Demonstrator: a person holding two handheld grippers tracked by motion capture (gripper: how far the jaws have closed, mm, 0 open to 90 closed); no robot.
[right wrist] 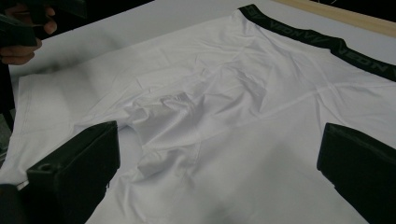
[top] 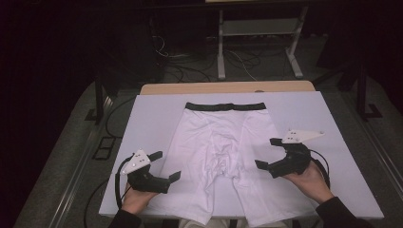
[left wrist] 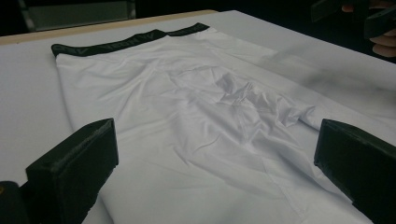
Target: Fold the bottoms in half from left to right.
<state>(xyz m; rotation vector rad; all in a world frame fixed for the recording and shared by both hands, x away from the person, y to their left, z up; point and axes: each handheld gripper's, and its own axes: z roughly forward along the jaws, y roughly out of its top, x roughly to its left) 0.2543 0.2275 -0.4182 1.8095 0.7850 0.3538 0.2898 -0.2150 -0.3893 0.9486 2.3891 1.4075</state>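
White boxer shorts (top: 223, 142) with a black waistband (top: 225, 106) lie flat on the white board (top: 304, 109), waistband at the far side, legs toward me. The fabric is wrinkled at the crotch (left wrist: 243, 100) (right wrist: 173, 107). My left gripper (top: 165, 165) hovers open at the left leg's outer edge, jaws pointing right. Open too, my right gripper (top: 267, 153) hangs over the right leg, jaws pointing left. The shorts (left wrist: 187, 121) (right wrist: 243, 107) lie between and beyond each gripper's jaws, untouched. Each gripper view also catches the other hand at a top corner.
The board rests on a wooden table (top: 228, 87). Beyond it are a white metal stand (top: 259, 42) and cables (top: 190, 66) on a dark floor. Gripper cables trail off the board's near corners. The legs' hems hang over the board's front edge.
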